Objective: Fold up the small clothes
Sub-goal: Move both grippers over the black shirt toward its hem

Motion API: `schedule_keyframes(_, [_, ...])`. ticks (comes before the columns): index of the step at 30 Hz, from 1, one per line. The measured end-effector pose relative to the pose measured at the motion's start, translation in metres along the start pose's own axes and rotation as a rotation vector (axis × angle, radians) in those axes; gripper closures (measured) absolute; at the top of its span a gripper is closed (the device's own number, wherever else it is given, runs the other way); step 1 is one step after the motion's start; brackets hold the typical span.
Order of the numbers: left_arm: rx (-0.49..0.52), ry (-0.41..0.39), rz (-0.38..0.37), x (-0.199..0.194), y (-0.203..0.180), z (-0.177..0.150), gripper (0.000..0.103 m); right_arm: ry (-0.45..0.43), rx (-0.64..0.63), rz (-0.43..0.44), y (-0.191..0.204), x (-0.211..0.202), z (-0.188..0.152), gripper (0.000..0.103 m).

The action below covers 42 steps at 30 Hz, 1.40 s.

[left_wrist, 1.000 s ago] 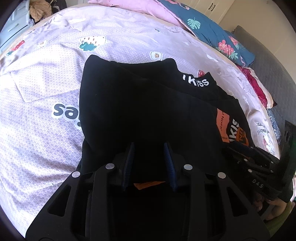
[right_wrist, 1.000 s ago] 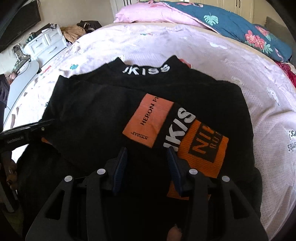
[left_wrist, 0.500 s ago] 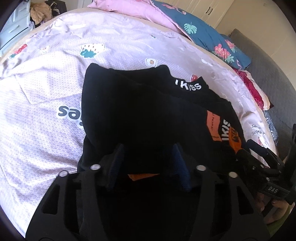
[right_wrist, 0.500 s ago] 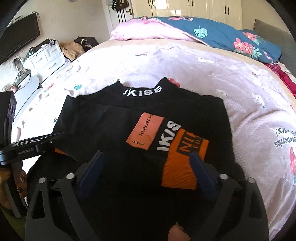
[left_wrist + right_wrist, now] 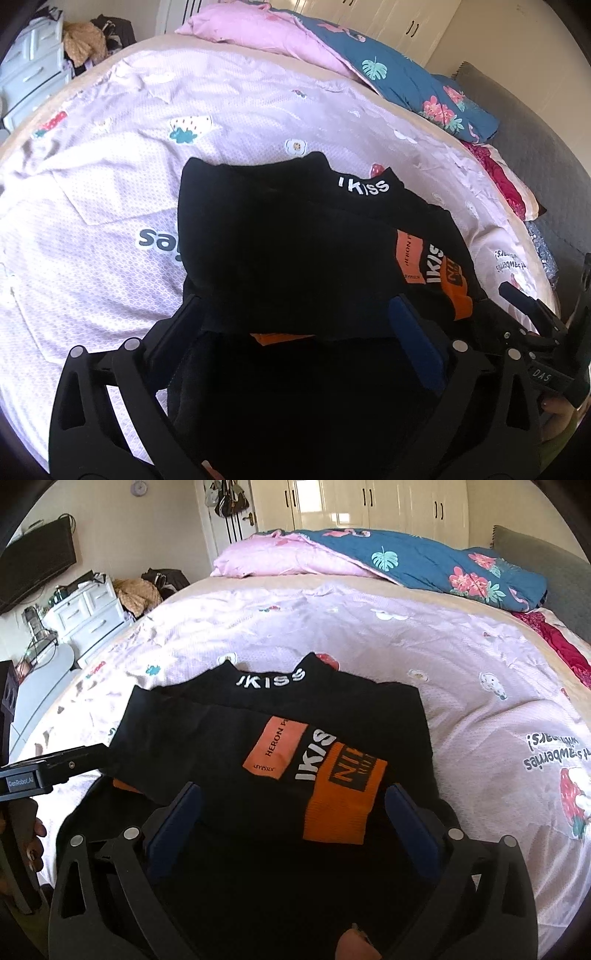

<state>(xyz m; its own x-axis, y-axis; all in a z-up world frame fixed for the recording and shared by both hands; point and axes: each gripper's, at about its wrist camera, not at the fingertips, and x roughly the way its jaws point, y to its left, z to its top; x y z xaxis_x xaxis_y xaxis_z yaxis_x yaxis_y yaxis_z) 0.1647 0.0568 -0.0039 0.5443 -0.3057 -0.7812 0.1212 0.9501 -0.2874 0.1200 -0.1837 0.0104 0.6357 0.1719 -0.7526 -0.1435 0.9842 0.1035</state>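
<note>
A wide bed (image 5: pixel 461 716) is filling both views, its pale lilac sheet (image 5: pixel 92 266) showing a fine honeycomb weave, soft wrinkles, strawberry and flower prints and dark lettering; at the far end a smooth pink quilt (image 5: pixel 280 557) is lying bunched beside a teal duvet (image 5: pixel 436 565) printed with leaves and red flowers; a grey upholstered headboard (image 5: pixel 524 140) is running along the right side; glossy cream wardrobe doors (image 5: pixel 369 506) are standing behind, with a white drawer unit (image 5: pixel 88 616) and a dark flat television (image 5: pixel 37 561) at the left.

The black knit top (image 5: pixel 207 738) is lying on the near part of the sheet, folded into a rough rectangle with its lower part doubled up over the body; its ribbed collar (image 5: pixel 271 677) is carrying white block letters, and a matte orange patch (image 5: pixel 275 751) and a ribbed orange band (image 5: pixel 345 797) with black lettering are sitting on the front; the near edge is draping down into shadow between the tools.

The left gripper (image 5: pixel 295 321) is hovering at the near left of the garment, its 2 black arms with blue pads spread wide and gripping nothing; the right gripper (image 5: pixel 291 812) is hovering at the near right, its 2 blue-padded fingers (image 5: pixel 173 823) likewise spread wide, the cloth lying loose between them.
</note>
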Motion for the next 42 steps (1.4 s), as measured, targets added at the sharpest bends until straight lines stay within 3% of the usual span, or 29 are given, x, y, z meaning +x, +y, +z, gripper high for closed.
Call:
schedule_keyframes(23, [0.043, -0.076, 0.027, -0.056, -0.015, -0.012, 0.009, -0.108, -0.033, 0.006, 0.017, -0.067, 0.002, 0.004])
schedule_keyframes(30, [0.057, -0.089, 0.037, -0.071, -0.016, -0.021, 0.009, -0.103, -0.058, -0.01, 0.022, -0.078, -0.005, 0.004])
schedule_keyframes(42, [0.044, -0.041, 0.082, -0.075, 0.007, -0.048, 0.009, -0.072, -0.068, -0.039, 0.019, -0.088, -0.028, 0.004])
